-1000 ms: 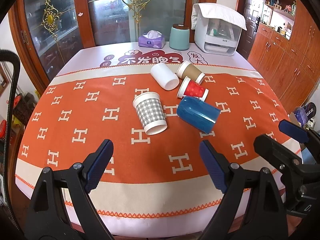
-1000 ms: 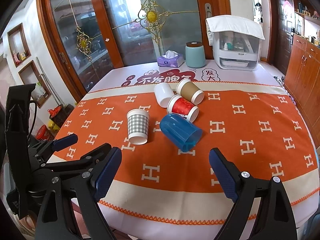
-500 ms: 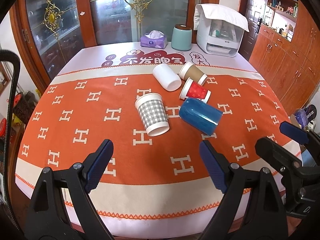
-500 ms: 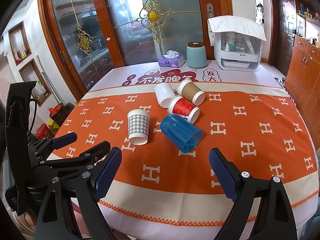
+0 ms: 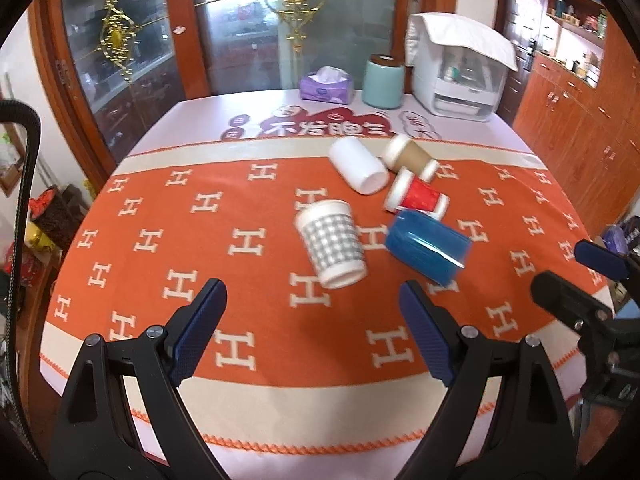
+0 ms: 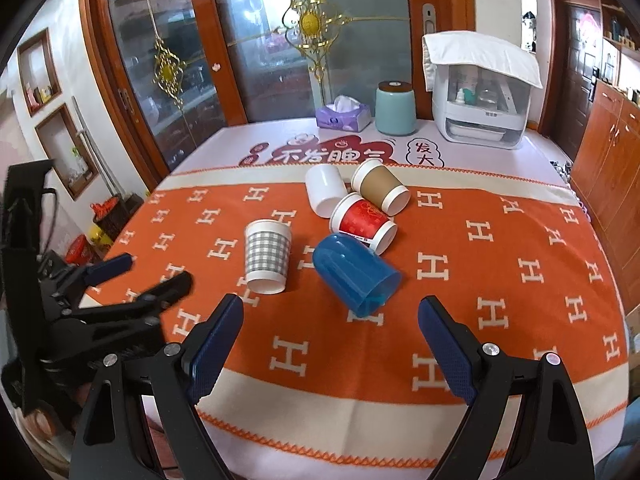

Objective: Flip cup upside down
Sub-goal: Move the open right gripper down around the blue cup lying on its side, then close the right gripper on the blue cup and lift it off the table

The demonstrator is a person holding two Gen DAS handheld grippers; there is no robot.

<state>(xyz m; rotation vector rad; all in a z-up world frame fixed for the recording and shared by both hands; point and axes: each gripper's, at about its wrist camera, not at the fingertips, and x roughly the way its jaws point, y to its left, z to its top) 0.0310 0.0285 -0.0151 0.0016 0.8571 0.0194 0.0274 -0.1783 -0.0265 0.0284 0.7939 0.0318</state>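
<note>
**Five cups down, both jaws wide and waiting**

Across the desk (image 6: 500, 240) lies an orange cloth patterned with white H's, and on its middle five cups are tipped on their sides in a loose cluster, which is why none can be flipped without a lift first. At the far edge stand a white appliance (image 6: 480, 92), a teal canister (image 6: 395, 109) and a tissue box (image 6: 343, 115), well apart from my work.

Nearest my right gripper (image 6: 330, 346) is the blue cup (image 6: 354, 278), mouth toward me. Just beside it, the grey checked cup (image 5: 334, 246) lies in line with my left gripper (image 5: 312, 334). Behind them sit the red cup (image 6: 362, 222), the brown cup (image 6: 380, 186) and the white cup (image 6: 325, 192), bunched together.

Both jaws stand spread and empty, hovering short of the cups, so I judge I am only lining up.
</note>
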